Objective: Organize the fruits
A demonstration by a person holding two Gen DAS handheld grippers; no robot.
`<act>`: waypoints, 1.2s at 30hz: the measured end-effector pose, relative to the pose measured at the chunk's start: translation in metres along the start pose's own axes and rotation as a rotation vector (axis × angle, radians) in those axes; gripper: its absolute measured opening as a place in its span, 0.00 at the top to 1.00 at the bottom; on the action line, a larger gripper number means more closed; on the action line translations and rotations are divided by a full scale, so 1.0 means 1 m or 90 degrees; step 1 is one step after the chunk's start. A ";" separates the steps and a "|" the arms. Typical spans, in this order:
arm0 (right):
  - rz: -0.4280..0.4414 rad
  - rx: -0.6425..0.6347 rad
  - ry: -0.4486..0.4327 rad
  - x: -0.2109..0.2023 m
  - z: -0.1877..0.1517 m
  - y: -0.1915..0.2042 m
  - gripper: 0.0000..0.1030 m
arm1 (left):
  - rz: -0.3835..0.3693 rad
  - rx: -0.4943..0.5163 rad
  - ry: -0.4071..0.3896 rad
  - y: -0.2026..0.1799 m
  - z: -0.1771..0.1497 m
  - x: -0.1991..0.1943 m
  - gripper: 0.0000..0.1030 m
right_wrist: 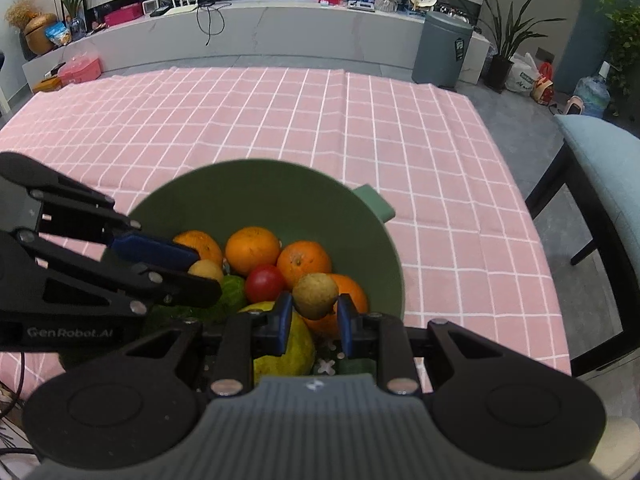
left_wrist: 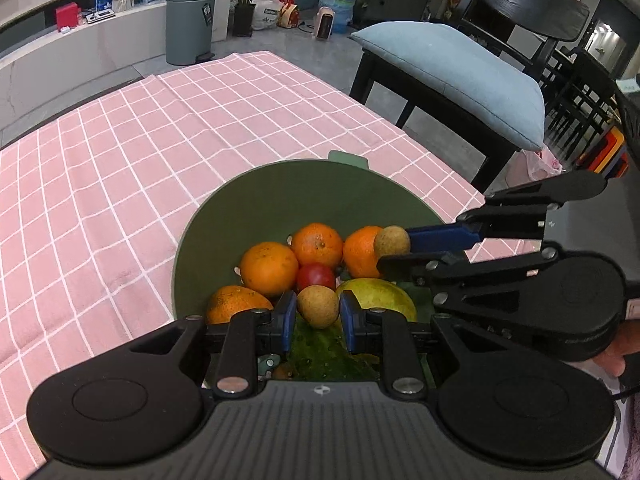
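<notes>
A: Left tool [left_wrist: 318, 322] — pinching small tan round fruit [left_wrist: 319, 306], one blue pad on each flank. Fruit poised over near half of green bowl [left_wrist: 224, 216], above cucumber [left_wrist: 324, 352] and beside red fruit [left_wrist: 316, 277].

B: Right tool [right_wrist: 314, 322] — likewise pressed onto second tan fruit [right_wrist: 315, 295]. Hanging over yellow-green mango [right_wrist: 288, 344], just in front of an orange [right_wrist: 304, 262].

A: Relation that matters: both held fruits inside bowl's rim, directly above the pile. Straight down, not sideways. No long axis to worry over; fruits near round.

B: Which hand nearer to a drop spot? Hard to call. Left tool's fruit seems lower, close to red fruit and cucumber. Right tool's fruit nearer bowl's far wall in left wrist view, tip crossing in from the right.

A: Tools close together, nearly converging. Risk of pads knocking if both lowered at once.

B: Worktop under pink checked cloth [right_wrist: 360, 128], bare of loose fruit in view. Judged stage: final placements.

A: Gaps in pile small; held fruits likely to roll on release.
</notes>
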State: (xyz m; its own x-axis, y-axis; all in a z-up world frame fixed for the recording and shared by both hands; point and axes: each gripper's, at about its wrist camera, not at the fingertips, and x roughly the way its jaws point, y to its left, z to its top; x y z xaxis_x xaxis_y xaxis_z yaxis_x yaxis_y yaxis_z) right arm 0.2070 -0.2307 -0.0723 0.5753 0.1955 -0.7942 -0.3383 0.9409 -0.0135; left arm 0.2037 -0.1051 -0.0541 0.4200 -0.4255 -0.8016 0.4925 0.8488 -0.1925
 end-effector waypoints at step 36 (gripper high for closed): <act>-0.024 0.125 -0.227 -0.123 -0.072 0.040 0.22 | 0.196 -0.006 -0.204 -0.043 -0.063 -0.134 0.24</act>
State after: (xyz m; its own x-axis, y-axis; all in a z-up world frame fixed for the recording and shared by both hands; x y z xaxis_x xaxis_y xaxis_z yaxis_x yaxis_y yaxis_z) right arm 0.0688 -0.2369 -0.0188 0.8189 0.2103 -0.5340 -0.1827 0.9776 0.1048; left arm 0.0786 -0.0647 0.0260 0.7615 -0.2276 -0.6069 0.3015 0.9532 0.0208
